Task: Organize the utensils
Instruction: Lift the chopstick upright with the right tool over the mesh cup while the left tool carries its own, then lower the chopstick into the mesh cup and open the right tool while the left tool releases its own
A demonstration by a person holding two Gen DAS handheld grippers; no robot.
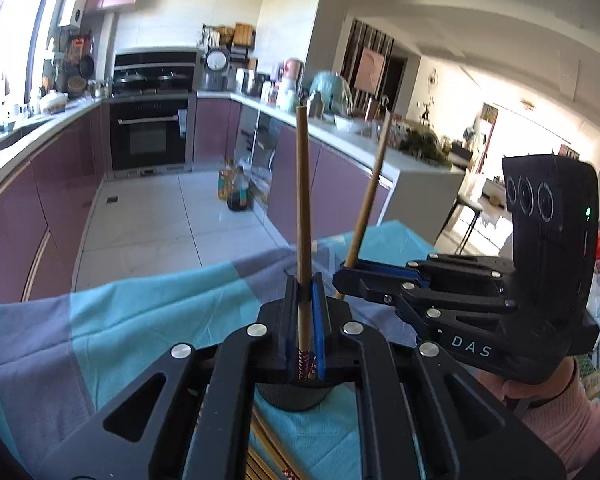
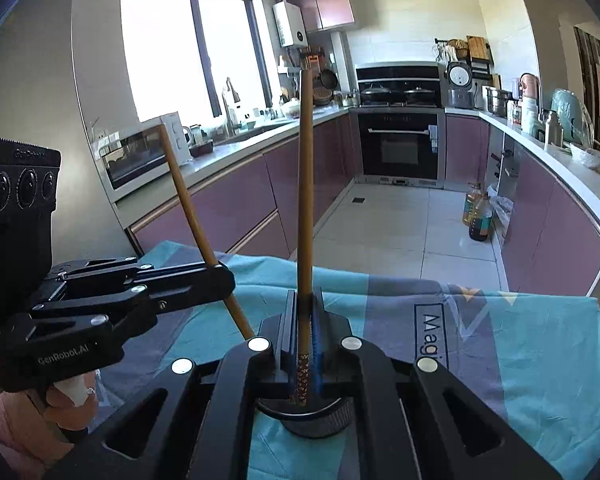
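Observation:
My left gripper [image 1: 303, 285] is shut on a wooden chopstick [image 1: 302, 200] that stands nearly upright, its patterned red end down between the pads. To its right, my right gripper [image 1: 340, 276] is shut on a second chopstick [image 1: 370, 196] that leans right. In the right wrist view, my right gripper [image 2: 305, 298] clamps its upright chopstick [image 2: 306, 180]. There my left gripper [image 2: 225, 280] comes in from the left with its slanted chopstick [image 2: 184, 196]. A black round holder [image 1: 296, 398] [image 2: 320, 420] sits on the table, partly hidden below the jaws. Several more chopsticks [image 1: 268, 448] lie beside it.
The table wears a teal and grey cloth [image 1: 120, 320] [image 2: 520, 340], whose far edge drops to a tiled kitchen floor. Oil bottles [image 2: 478, 216] stand on that floor by purple cabinets. A person's hand in a pink sleeve [image 1: 560, 408] holds the right gripper.

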